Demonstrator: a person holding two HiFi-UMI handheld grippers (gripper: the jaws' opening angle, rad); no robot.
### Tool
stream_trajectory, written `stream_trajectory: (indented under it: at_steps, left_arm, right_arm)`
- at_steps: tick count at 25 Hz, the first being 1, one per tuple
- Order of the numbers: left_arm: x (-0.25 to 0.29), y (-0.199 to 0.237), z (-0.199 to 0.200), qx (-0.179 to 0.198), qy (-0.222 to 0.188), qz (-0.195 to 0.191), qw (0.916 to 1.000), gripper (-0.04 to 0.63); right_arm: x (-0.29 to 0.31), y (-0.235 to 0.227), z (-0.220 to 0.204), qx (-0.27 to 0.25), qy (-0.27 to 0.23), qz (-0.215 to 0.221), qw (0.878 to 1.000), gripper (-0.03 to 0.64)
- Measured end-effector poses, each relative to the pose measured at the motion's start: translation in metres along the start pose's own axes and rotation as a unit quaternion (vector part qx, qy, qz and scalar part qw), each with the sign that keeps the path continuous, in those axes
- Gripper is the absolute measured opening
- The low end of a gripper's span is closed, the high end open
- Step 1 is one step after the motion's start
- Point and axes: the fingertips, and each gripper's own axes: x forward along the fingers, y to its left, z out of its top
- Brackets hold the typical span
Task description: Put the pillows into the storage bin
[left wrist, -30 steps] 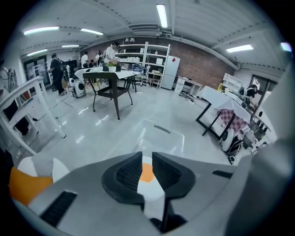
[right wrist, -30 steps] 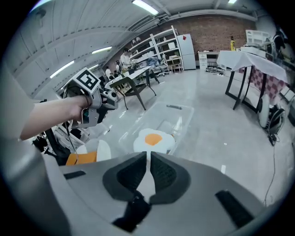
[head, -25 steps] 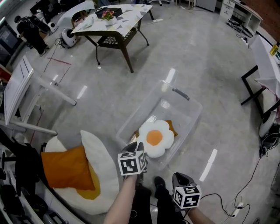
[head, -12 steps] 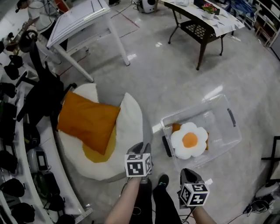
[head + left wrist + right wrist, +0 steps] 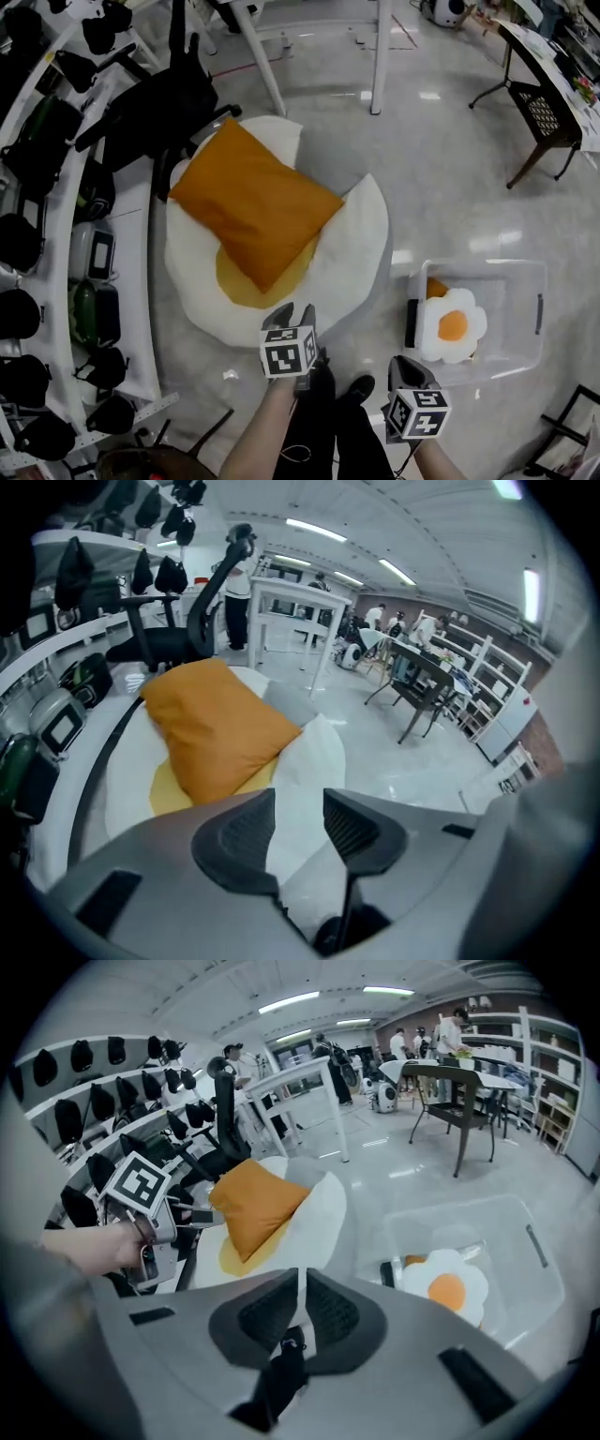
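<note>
Jaws of left gripper [image 5: 300,829] stand partly apart and have just been opening, w/ nothing btwn them. Only the white rim of the big egg cushion [image 5: 314,761] shows thru the gap, past the tips & not touched. Right gripper [image 5: 302,1309] jaws are all but together, just a thin slit btwn the pads, nothing held.

Both grippers point down at the floor, side by side, near the person's legs [image 5: 323,431].

Orange pillow [image 5: 253,208] is ahead of left jaws & a bit to their left. It lies on top of the egg cushion, covering most of the yellow yolk patch, clear of both grippers. From right jaws it's ahead-left, farther off.

Storage bin [image 5: 536,272] is clear plastic, on the floor ahead-right of right jaws, well apart from left jaws. Inside is a small egg pillow [image 5: 452,325], white w/ orange centre, at the bin end nearer the cushion. An orange item [image 5: 435,287] peeks out from under it; can't tell what it is.

Past the cushion from left jaws are a black office chair [image 5: 178,98] & a white table leg [image 5: 377,56]. A curved rack [image 5: 62,281] w/ dark gear runs off to the left of left jaws. A dark-frame table [image 5: 539,112] stands far ahead-right of right jaws. In right gripper view the left gripper & the hand [image 5: 94,1246] holding it show just left of right jaws.
</note>
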Motion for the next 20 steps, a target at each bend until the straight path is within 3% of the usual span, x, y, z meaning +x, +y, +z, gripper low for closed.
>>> stream_trajectory:
  at_steps: [9,20]
  left_arm:
    - [0.024,0.143,-0.019,-0.077,0.019,0.05,0.9956,0.155]
    - [0.092,0.219,-0.061,-0.125,0.048,0.053,0.9895,0.183]
  right_arm:
    - [0.104,0.106,0.039,-0.101,0.041,0.048,0.993,0.026]
    - [0.219,0.195,0.049,-0.177,0.083,0.105,0.975,0.026]
